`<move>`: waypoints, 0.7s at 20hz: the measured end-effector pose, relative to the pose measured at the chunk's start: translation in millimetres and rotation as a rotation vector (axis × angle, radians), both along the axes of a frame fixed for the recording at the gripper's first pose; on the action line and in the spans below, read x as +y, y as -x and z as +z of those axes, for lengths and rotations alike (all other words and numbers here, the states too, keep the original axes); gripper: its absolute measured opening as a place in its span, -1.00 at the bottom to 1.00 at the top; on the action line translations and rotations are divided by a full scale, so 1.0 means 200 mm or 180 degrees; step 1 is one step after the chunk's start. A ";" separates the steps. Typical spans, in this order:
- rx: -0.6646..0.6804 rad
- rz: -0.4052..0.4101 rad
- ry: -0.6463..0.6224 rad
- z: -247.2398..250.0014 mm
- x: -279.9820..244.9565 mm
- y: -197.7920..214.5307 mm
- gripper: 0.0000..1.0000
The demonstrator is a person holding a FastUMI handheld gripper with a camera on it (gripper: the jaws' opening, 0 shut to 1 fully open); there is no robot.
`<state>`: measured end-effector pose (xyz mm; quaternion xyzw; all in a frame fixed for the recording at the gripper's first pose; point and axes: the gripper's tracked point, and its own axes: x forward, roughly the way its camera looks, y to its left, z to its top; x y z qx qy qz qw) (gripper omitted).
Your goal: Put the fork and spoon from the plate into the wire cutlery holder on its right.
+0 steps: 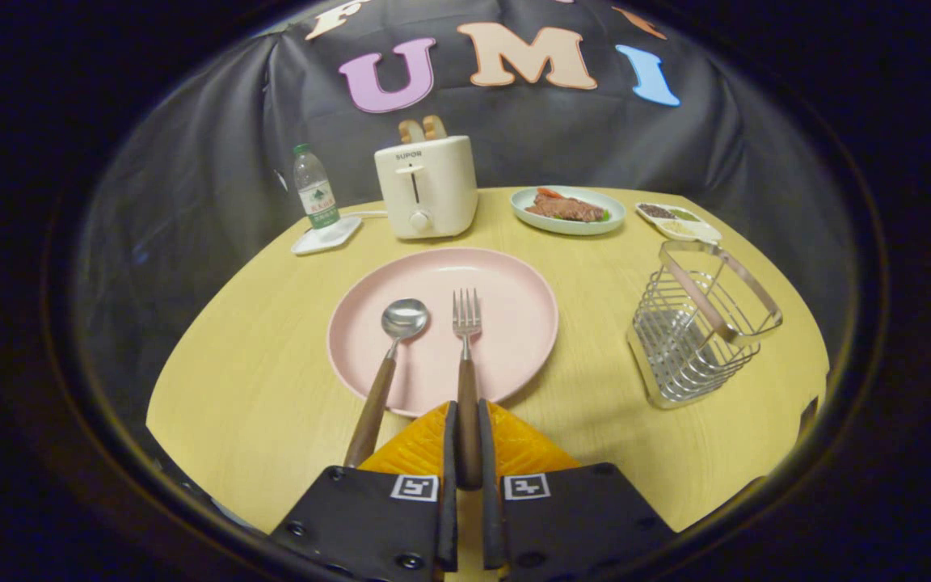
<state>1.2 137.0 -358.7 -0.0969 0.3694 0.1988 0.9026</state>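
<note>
Jaws clenched on fork (466, 356) handle, gripper (466, 453) at desk (271, 420) near edge. Fork head w/ tines resting mid pink plate (514, 283); spoon (389, 364) just left, bowl on plate, handle over rim toward near edge. Step in hand, prob.: fork grasp, lift not begun. Next: raise clear of plate, carry right to wire cutlery holder (700, 331) by desk's right edge, tip upright, drop in.

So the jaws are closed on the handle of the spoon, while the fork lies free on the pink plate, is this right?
Not quite: the two are swapped. The gripper view shows the gripper with its jaws closed on the wooden handle of the fork. The spoon is the one lying free, bowl on the pink plate, handle over its rim.
</note>
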 end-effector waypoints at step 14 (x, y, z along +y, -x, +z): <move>-0.0182 -0.0050 -0.0172 0.34 -0.01 -0.05 -0.82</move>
